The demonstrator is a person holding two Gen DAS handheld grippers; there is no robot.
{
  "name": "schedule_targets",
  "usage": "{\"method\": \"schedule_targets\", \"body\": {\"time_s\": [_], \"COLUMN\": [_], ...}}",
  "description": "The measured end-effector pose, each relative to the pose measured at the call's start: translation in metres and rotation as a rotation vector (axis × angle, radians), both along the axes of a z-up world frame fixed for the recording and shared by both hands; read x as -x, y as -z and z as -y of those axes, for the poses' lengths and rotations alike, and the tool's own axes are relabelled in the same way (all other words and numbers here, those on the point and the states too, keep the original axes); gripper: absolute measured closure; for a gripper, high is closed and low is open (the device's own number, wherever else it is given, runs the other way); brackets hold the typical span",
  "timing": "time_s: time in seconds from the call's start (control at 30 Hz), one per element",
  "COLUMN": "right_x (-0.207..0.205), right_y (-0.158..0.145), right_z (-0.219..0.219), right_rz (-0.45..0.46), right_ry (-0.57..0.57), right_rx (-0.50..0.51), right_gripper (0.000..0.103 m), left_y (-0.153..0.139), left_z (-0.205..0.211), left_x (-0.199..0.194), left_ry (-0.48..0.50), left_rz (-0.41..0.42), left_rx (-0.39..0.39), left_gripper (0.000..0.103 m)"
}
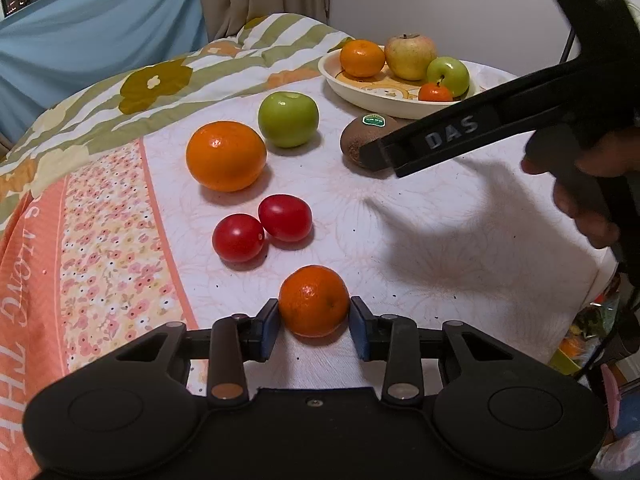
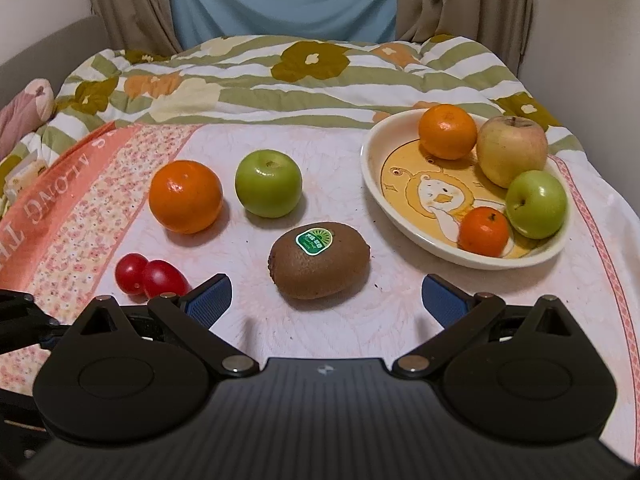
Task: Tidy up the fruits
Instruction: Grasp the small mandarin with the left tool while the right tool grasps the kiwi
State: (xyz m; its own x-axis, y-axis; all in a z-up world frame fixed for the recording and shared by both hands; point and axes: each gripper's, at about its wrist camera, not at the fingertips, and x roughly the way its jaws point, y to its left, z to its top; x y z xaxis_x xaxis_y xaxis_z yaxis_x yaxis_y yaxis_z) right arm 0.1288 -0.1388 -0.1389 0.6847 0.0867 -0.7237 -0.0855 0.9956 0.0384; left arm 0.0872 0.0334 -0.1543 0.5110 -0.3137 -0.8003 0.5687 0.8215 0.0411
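My left gripper (image 1: 314, 322) has its blue pads on either side of a small mandarin (image 1: 314, 300) on the cloth; the left pad touches it, the right pad stands a sliver off. My right gripper (image 2: 326, 300) is open, just short of a brown kiwi (image 2: 319, 259) with a green sticker; the kiwi also shows in the left wrist view (image 1: 362, 140). A cream bowl (image 2: 374, 184) at the right holds an orange (image 2: 448, 131), a yellow apple (image 2: 511, 148), a green apple (image 2: 536, 204) and a small mandarin (image 2: 483, 231).
On the cloth lie a large orange (image 2: 186, 197), a green apple (image 2: 268, 188) and two red tomatoes (image 2: 150, 276). A flowered quilt (image 2: 280, 80) bunches behind. The table edge drops off at the right in the left wrist view (image 1: 600, 276).
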Motion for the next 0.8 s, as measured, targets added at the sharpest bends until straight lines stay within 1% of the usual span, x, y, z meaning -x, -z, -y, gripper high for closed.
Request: {"method": "schedule_targets", "body": {"time_s": [0.1,0.4,0.6,0.67,0.77,0.8], "right_x": [-0.009,-0.024,-0.032,-0.033,-0.035,-0.035], "right_y": [0.006,0.017,0.021,0.023,0.025,0.026], "right_z": [-0.002,-0.012,-0.014,-0.015,-0.017,-0.017], "right_rz": [-0.006,0.024,0.017,0.013,0.011,0.013], "right_ry": [-0.032,-0.086,-0.118,-0.131,-0.139,-0.135], "right_rx": [0.008,0.072,0.069,0.072,0.083,0.090], "right_gripper": [0.000,0.000,0.000,0.005,0.008,0.016], "left_y": [0.000,-0.002,-0.002,-0.002,-0.004,-0.004], "left_z": [-0.001,-0.012,-0.015,-0.014,-0.013,-0.013], "left_x": [0.000,-0.002,-0.004,-0.004,-0.003,-0.002], "left_ry": [-0.012,-0.062,-0.093,-0.104,-0.123,-0.127], "left_rz": [0.004,-0.004,-0.011,-0.011,-0.013,-0.013], "left_rx": [-0.005,-0.005,-0.002,-0.002,0.005,0.007], "left_gripper": [0.063,0.063,0.063,0.063,0.063,0.063]}}
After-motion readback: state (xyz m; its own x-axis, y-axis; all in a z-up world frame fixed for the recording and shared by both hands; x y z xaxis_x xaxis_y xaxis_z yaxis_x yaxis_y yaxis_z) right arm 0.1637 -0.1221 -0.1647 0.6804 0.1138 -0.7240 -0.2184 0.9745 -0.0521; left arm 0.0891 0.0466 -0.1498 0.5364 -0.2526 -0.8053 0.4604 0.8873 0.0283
